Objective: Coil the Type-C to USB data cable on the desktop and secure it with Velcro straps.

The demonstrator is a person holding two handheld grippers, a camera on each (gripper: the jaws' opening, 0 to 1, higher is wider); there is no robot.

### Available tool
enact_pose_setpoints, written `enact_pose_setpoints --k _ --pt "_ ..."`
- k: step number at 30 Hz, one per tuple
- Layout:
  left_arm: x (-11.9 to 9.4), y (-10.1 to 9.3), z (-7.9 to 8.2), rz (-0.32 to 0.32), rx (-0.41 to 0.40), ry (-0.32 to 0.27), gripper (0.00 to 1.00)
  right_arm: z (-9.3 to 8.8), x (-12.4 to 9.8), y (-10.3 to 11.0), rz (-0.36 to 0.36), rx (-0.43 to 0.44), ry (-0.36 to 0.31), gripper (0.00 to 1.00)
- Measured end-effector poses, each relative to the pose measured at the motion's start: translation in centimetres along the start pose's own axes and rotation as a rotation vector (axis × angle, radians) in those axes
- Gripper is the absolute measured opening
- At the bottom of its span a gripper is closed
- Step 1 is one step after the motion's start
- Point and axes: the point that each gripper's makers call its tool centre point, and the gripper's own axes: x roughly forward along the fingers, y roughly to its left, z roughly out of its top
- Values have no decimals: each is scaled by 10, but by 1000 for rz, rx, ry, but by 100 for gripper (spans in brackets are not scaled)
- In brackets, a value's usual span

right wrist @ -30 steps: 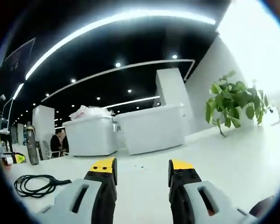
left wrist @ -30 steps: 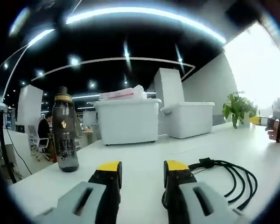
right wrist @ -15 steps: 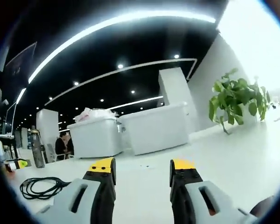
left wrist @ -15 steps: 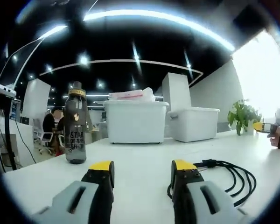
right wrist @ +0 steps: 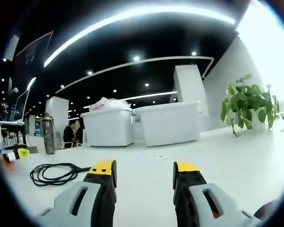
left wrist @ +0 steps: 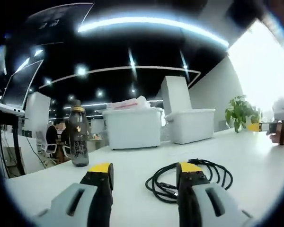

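Note:
A black data cable lies in loose loops on the white desktop, partly behind my left gripper's right jaw. My left gripper is open over the desk, with nothing between its yellow-tipped jaws. In the right gripper view the same cable lies to the left on the desktop. My right gripper is open and empty, to the right of the cable. The left gripper's yellow tip shows at the far left, and the right gripper's tip with a hand at the far right.
A dark water bottle stands at the left on the desk. Two white storage bins sit at the back. A potted green plant stands at the right. A seated person is behind the desk.
The left view has shifted right and back, so the cable now sits nearer the middle, with more of its loops showing. The right view has turned slightly left, bringing the cable closer.

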Motion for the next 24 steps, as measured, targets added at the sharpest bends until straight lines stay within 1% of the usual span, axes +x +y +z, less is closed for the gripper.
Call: enact_pose_setpoints --k 1,2,3,4,5,7,10,13,17,19,22,23,24 --pt "-5 1 1 5 -1 -4 55 -1 -4 0 -9 20 6 47" --pt "-8 3 1 26 -6 -3 55 -1 -8 -1 -23 45 6 47" --pt "-13 5 1 40 11 6 55 -1 -12 -2 -32 56 5 47" --pt "-18 6 -2 51 28 27 54 -2 -15 -3 -42 62 6 47" --pt "-28 4 -4 55 39 49 55 -2 -18 -3 -49 68 6 47" --pt "-31 4 -4 49 43 50 54 -1 -24 -2 -53 75 7 47" --pt "-38 -1 -1 33 60 43 55 -2 -32 1 -59 82 13 47" --pt "-41 -2 -2 31 68 55 55 -3 -38 6 -48 93 23 47" --pt "-46 8 -6 68 -4 67 54 -2 -43 9 -39 95 23 47" --pt "-48 14 -4 92 -32 51 54 -3 -43 7 -48 108 26 47" --pt "-49 16 -2 99 -69 34 54 -2 -48 0 -65 182 19 45" --pt "-55 15 0 97 -73 30 54 -2 -49 -1 -66 211 16 45" --pt "-56 14 0 96 -75 32 54 -2 -52 -4 -67 234 16 45"
